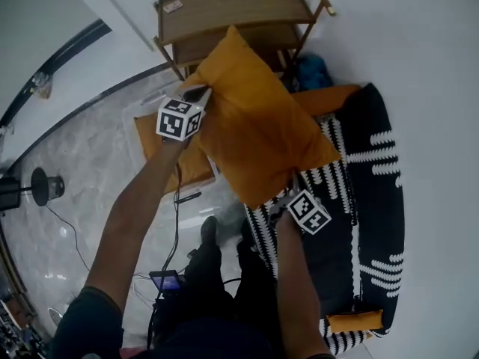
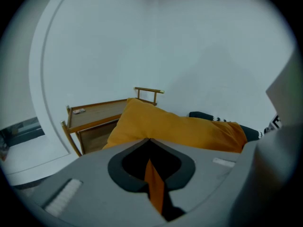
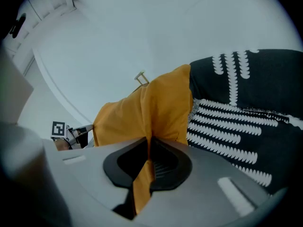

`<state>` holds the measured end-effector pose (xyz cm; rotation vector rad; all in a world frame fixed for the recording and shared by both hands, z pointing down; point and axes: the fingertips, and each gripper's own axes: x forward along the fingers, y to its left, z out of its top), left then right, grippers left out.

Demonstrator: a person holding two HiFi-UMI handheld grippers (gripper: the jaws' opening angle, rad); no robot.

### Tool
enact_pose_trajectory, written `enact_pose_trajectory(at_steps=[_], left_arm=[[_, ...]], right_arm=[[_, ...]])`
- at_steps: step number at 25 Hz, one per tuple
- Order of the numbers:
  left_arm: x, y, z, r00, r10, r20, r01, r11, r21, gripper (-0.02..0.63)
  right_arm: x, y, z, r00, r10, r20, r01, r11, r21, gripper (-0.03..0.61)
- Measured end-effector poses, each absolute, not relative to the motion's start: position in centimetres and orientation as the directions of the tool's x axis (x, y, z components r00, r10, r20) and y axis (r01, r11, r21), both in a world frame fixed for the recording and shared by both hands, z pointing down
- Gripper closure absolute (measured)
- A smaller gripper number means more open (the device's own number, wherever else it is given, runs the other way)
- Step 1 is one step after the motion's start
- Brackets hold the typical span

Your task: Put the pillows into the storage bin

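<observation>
**A:** Where's the orange pillow [image 1: 258, 126]?

**B:** Held up in the air, next to the storage bin [image 1: 132, 115]. The left claw [image 1: 199, 93] and the right claw [image 1: 281, 203] are each pressed together on just a thin fold of its cover.

**A:** What's the risk?

**B:** With so little fabric pinched, I think it could slip free. A corner could also catch the bin's rim and tip the pillow onto the floor.

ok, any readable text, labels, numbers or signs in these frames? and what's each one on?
No text is legible in any view.
Small card on top of the wooden shelf: too small to read.
Marker cubes: black-and-white square patterns only, no letters or digits.
Lit blue screen near the person's legs: too small to read.
</observation>
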<state>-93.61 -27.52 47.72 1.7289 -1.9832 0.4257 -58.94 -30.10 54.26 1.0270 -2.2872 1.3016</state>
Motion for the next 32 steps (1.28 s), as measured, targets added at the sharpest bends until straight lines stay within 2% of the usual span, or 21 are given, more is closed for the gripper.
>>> enact_pose_trajectory(at_steps=[7, 15, 24, 32], left_arm=[[-102.1, -18.2, 50.3, -0.191, -0.792, 0.580, -0.959, 0.277, 0.063, 0.611], [-109.4, -10.0, 52.6, -0.258, -0.747, 0.612, -0.934, 0.355, 0.039, 0.611], [-114.3, -3.5, 55.6, -0.291, -0.700, 0.652, -0.921, 0.388, 0.006, 0.611], [-117.0, -0.5, 57.2, -0.317, -0.675, 0.666, -0.907, 0.422, -0.004, 0.612]], right_arm=[[-67.6, -23.2, 56.1, -0.734, -0.321, 0.599, -0.679, 0.363, -0.638, 0.554], [-75.2, -13.9, 60.9, -0.740, -0.176, 0.649, -0.667, 0.314, -0.676, 0.554], [-80.7, -3.7, 66.7, -0.711, 0.002, 0.703, -0.681, 0.246, -0.690, 0.554], [-83.5, 0.2, 69.1, -0.684, 0.087, 0.724, -0.693, 0.232, -0.683, 0.554]])
